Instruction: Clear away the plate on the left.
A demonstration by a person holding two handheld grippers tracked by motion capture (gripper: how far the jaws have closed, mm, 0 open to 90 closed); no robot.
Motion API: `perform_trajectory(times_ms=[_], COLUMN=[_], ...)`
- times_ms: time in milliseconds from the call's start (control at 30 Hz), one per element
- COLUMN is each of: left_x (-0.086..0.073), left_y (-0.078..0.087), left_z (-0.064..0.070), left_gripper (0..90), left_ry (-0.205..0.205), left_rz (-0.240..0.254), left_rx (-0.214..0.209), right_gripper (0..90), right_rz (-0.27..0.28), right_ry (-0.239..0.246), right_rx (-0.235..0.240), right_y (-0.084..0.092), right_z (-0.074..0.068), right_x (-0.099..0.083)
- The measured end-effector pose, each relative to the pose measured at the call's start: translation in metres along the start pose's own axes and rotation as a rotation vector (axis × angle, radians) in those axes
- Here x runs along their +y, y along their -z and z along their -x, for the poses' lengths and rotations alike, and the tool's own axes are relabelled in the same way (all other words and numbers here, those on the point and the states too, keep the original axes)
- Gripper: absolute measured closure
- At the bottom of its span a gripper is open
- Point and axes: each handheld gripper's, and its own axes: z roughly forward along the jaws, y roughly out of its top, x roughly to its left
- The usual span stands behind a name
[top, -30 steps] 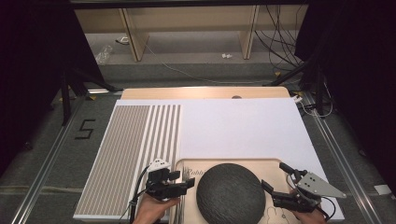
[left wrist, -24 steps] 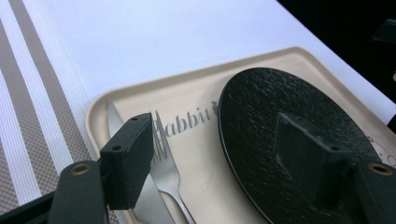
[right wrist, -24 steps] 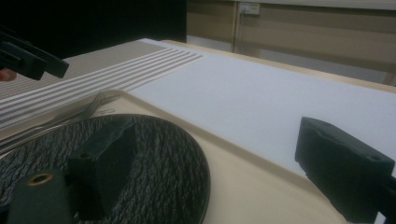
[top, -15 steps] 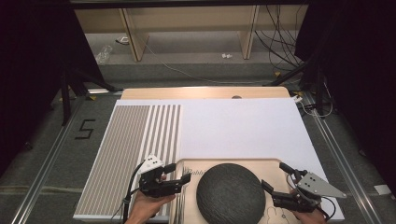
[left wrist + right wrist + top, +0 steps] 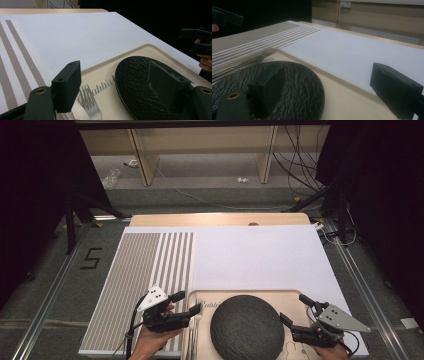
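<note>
Both pairs of fingers are standing apart with nothing pressed between them. I am holding the left gripper (image 5: 186, 303) at the near left edge of the tray (image 5: 280, 296), its jaws straddling the fork (image 5: 91, 106) that is lying just inside that edge; in the left gripper view the tines are sitting between the two pads, low and near, but neither pad is touching them. Those jaws have just been opening a touch wider, with only the fork below the gap. I am keeping the right gripper (image 5: 295, 316) at the near right side of the tray, its jaws spread and pointing across toward the dark plate (image 5: 246, 327), which is resting in the middle of the tray at the near edge of the table; one jaw is hanging over the plate's rim in the right gripper view, yet I see no contact.

Judging from this, the work is only getting started: plate and cutlery are all lying on the tray, nothing is lifted, and nothing is laid out yet. Beyond the tray, the white mat (image 5: 260, 255) is reaching toward the far edge, and the striped mat (image 5: 145, 270) is covering the left side. What I read as remaining is nearly everything: closing on the fork or the plate, lifting it off the tray and placing it on a mat.
</note>
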Motion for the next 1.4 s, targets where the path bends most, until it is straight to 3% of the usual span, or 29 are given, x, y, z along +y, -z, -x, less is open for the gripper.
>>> perform_trajectory(times_ms=[500,1100,1400], left_x=[-0.003,-0.007,-0.009], left_y=[0.008,0.022,0.028], left_z=[0.000,-0.009,-0.014], left_gripper=[23.8,21.4,20.6], left_ry=[-0.110,-0.108,-0.051], left_rz=[0.042,0.108,0.150], left_rx=[0.041,0.046,0.040], right_gripper=[14.0,14.0,14.0], right_rz=[0.001,0.004,0.013], right_ry=[-0.002,-0.005,-0.006], right_rx=[0.001,-0.002,-0.004], right_y=[0.000,0.000,0.000], right_z=[0.000,0.001,0.001], right_x=[0.000,0.000,0.000])
